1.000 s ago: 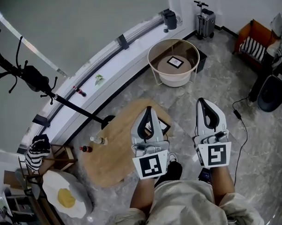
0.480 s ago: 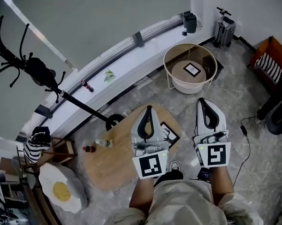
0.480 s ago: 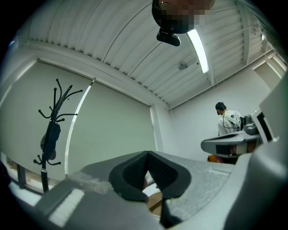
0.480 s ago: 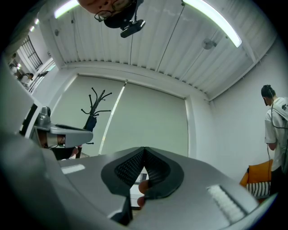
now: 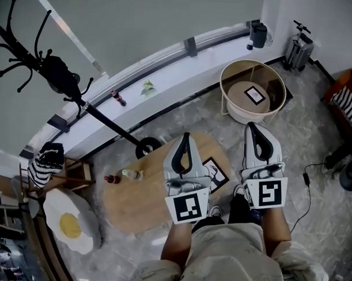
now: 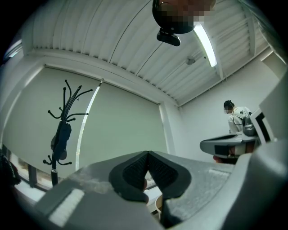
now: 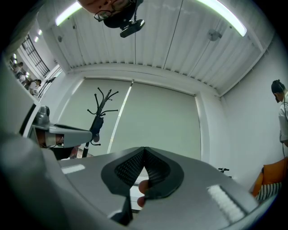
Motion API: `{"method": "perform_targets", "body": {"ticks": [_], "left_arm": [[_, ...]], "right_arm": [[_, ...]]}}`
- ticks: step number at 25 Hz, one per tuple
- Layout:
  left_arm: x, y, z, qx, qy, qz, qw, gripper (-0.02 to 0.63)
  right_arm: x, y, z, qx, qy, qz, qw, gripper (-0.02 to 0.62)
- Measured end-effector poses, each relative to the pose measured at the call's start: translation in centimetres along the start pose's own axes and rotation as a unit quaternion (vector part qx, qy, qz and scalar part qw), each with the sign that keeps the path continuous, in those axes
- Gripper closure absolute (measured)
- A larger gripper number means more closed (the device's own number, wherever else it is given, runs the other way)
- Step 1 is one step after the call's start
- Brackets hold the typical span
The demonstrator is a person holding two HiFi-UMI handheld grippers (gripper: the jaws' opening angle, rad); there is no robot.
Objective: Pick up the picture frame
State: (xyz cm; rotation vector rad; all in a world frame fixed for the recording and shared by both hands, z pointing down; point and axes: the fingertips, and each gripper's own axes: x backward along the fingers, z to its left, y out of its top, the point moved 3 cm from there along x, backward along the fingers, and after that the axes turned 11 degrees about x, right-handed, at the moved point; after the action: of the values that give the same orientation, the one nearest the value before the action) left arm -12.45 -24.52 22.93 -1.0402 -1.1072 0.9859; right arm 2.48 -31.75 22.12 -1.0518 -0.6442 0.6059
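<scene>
"What was on the oval wooden worktop (image 5: 133, 204)?"
"A picture frame (image 5: 218, 173) lay flat near one end. A little red bottle (image 5: 110, 179) and a clear bottle (image 5: 130, 174) sat close together near the other."
"And under it?"
"The grey stone floor (image 5: 291, 129)."

The left gripper (image 5: 185, 137) and right gripper (image 5: 252, 127) are pale grey with black trim and black-and-white markers.

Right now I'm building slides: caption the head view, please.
Left tool and right tool, both shut, poised by wooden table holding picture frame.
</scene>
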Motion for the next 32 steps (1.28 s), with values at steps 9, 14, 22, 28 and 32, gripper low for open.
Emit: {"method": "perform_targets", "body": {"ticks": [9,14,22,28,32], "left_arm": [[-3.9,-0.4,0.5,-0.031,0.064,-0.012,0.9974,0.601],[-7.3,-0.4,0.7,-0.057,0.108,-0.017,0.9924,0.601],[-11.9,-1.6,-0.5,-0.091,0.156,-0.021,0.9834,0.601],[-12.9,-3.1,0.5,-0.098,0.178,-0.014,0.9791,0.601],[-12.8,-4.4,2.1,-0.098,0.183,-0.003,0.9783,0.601]], "right_arm": [[-6.2,-1.4,-1.6,-0.008,0.065,-0.037,0.997,0.594],[-10.4,-2.5,-3.5,-0.019,0.098,-0.054,0.994,0.594],[-15.1,-6.1,-6.8,-0.056,0.134,-0.060,0.988,0.594],[-17.4,-8.3,-6.0,-0.068,0.159,-0.050,0.984,0.594],[-18.1,-9.0,-4.5,-0.067,0.168,-0.044,0.983,0.594]]}}
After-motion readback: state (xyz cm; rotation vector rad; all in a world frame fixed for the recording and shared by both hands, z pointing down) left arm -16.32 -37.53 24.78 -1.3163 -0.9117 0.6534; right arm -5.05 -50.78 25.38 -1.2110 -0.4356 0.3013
